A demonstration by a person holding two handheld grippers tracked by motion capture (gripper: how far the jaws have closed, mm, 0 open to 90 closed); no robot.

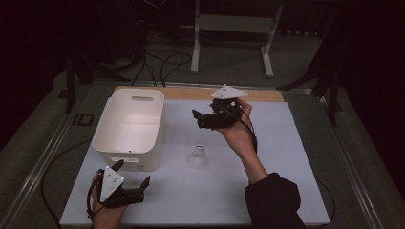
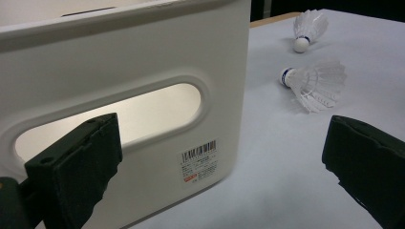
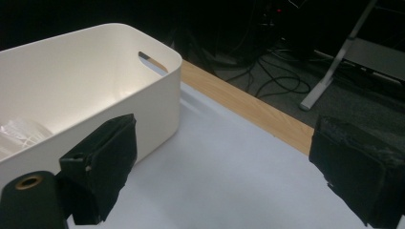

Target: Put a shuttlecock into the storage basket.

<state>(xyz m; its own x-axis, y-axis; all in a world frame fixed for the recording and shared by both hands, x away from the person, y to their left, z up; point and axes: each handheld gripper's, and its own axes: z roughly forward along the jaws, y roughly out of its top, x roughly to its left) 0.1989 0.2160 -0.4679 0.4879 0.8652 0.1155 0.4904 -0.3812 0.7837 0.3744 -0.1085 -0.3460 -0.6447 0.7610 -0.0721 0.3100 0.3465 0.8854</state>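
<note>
Working step: I am gathering white feathered shuttlecocks into the white plastic bin (image 1: 129, 125), and I judge one is in already, since the right gripper view is showing something pale and feathery lying on the bin floor.

Right hand-held gripper (image 1: 203, 119): I am holding it raised above the tabletop (image 1: 286, 138), just beside the bin's far right corner, its jaws spread wide and carrying nothing. It is pointing toward the bin rim, which suits a hand that has nothing left to carry.

Left hand-held gripper (image 1: 136, 179): I am resting it low at the near edge, jaws wide apart and empty, right in front of the bin's near wall. Its camera is looking at the oval handle slot and the barcode label, so it is placed to steady the bin or to wait its turn.

Nearest white feathered shuttlecock (image 1: 197, 156): it is lying on the tabletop just right of the bin's near corner, between the two hands, cork toward the bin in the left gripper view (image 2: 315, 83).

Second white shuttlecock (image 2: 308, 31): it is lying farther back on the sheet, apart from the first.

Next move, as I judge it: the near one is sitting closest to the right hand, so I am planning to bring those open jaws down over its skirt.
</note>
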